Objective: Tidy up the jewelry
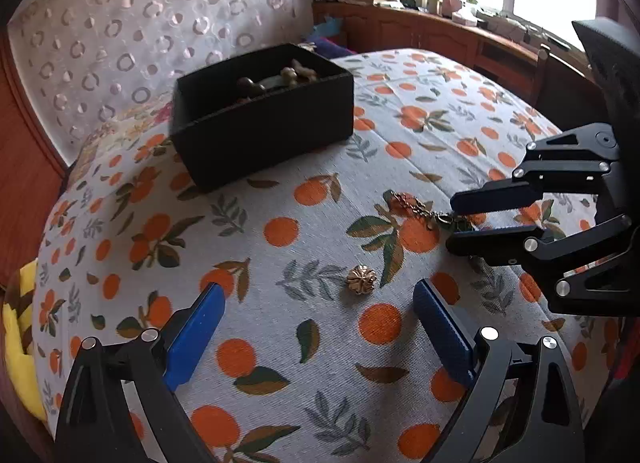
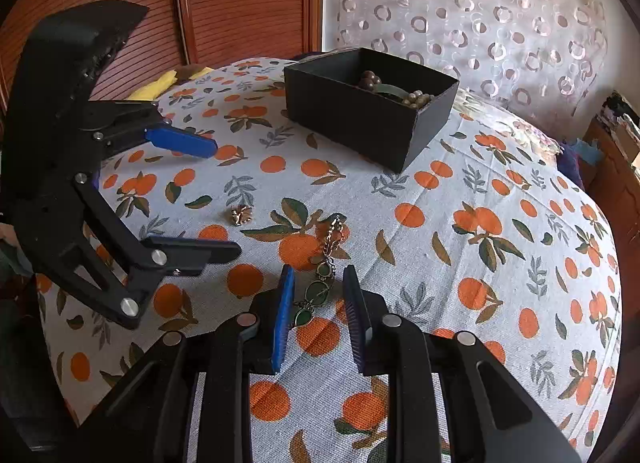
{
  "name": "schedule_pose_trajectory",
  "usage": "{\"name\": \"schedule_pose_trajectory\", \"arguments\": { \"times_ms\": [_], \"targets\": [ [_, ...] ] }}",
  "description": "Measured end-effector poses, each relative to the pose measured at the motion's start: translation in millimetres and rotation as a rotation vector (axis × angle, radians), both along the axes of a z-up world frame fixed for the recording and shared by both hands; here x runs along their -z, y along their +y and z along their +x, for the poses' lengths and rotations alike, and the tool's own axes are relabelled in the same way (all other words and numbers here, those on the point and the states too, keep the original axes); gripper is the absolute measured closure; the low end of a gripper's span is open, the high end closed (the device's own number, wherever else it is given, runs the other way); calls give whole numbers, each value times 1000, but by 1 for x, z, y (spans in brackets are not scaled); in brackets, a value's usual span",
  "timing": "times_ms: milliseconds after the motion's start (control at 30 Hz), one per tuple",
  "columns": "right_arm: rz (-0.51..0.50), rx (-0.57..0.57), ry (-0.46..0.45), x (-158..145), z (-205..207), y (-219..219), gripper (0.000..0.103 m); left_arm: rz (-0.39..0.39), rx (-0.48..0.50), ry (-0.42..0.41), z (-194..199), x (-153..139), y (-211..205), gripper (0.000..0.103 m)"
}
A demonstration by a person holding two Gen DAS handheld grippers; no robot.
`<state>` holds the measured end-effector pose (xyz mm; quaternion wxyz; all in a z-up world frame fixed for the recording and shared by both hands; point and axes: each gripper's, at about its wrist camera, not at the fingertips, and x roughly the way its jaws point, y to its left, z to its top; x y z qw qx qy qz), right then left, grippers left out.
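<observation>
A chain necklace [image 2: 326, 263] with green glass stones lies stretched on the orange-print bedspread [image 2: 480, 263] of a bed, toward the near edge in the right wrist view. Its green stones lie between the two fingers of the right claw [image 2: 318, 291], whose blue pads stand apart on either side of it, close but not pressed on it; the thin chain end runs out past the fingertips toward the middle of the bed. In the left wrist view the same claw [image 1: 456, 221] comes in from the right edge, low over the cloth, with the necklace [image 1: 424, 211] trailing out from between its fingertips.

Near the necklace, apart from it, sits a small gold flower-shaped piece [image 1: 361, 279], alone on the cloth. It lies just ahead of the left claw [image 1: 318, 299], whose fingers are spread wide, one on each side of it and touching nothing. From the right wrist camera, that gold piece [image 2: 241, 215] shows between the left claw's two fingers [image 2: 228, 199].

Farther back, well apart from both pieces, stands an open black box [image 1: 264, 131] on the bedspread, holding dark and pale beads [image 1: 288, 77]. Behind it hangs a sheer curtain [image 1: 140, 23] with ring patterns, and a wooden cabinet [image 1: 420, 31] runs under a window.
</observation>
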<state>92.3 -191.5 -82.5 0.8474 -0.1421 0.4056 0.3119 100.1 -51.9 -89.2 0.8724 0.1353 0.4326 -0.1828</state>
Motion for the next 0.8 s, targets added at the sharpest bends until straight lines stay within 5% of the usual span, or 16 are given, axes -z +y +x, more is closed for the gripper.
{"name": "schedule_pose_trajectory", "arguments": {
  "times_ms": [167,400,533,733,800],
  "targets": [
    [1,12,1,-1,1,-1,78,-21,7,0,1,-1,-1,11],
    [-6,45,-7,0,3,-4,78,-62,19,-1,-3,-7,-1,69],
    [-6,44,-7,0,4,-4,78,-70,23,-5,-5,-6,-2,89],
    [-9,43,-11,0,3,-4,78,-88,6,-23,-14,-9,-1,89],
    [-10,29,-12,0,2,-2,88,-92,-4,-41,-17,-13,1,89]
  ]
}}
